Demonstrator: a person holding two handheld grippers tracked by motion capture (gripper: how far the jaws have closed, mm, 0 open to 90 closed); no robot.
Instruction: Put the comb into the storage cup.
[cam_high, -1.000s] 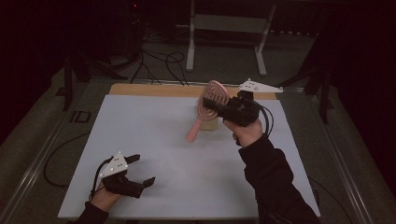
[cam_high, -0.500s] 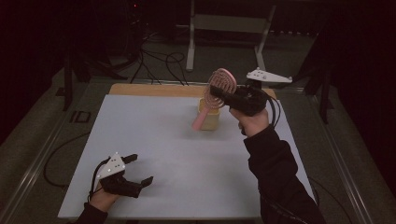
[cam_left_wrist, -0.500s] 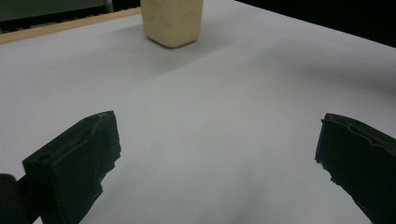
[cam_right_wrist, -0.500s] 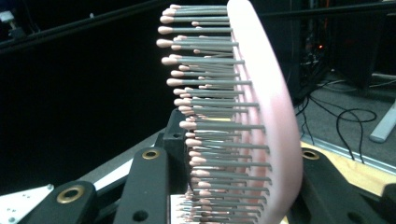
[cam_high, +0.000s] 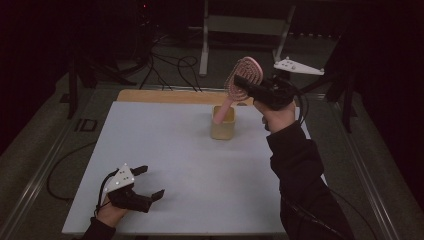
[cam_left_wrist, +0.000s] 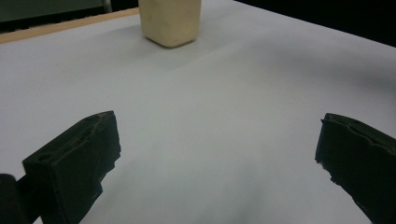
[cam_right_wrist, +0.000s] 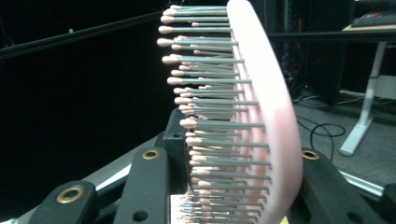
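My right gripper (cam_high: 243, 84) is raised above the table's far side and is shut on the head of a pink hairbrush (cam_high: 245, 75). The brush's handle slants down to the mouth of a cream cup (cam_high: 222, 128); I cannot tell whether its tip is inside. In the right gripper view the brush (cam_right_wrist: 268, 116) stands upright between the jaws of the right gripper (cam_right_wrist: 233, 186), bristles to the left. At the near left corner my left gripper (cam_high: 151, 181) rests open, nothing between its fingers. The left gripper (cam_left_wrist: 215, 158) looks across the bare mat toward the cup (cam_left_wrist: 170, 21).
A pale mat (cam_high: 190, 170) covers the table, with a wooden strip (cam_high: 165, 96) along its far edge. Behind the table stand a white frame leg (cam_high: 204, 45) and cables on the dark floor. Metal rails run along both sides.
The right hand has risen and moved right and farther away, carrying the brush. The handle tip swung from left of the cup to its mouth. The left gripper stayed put.
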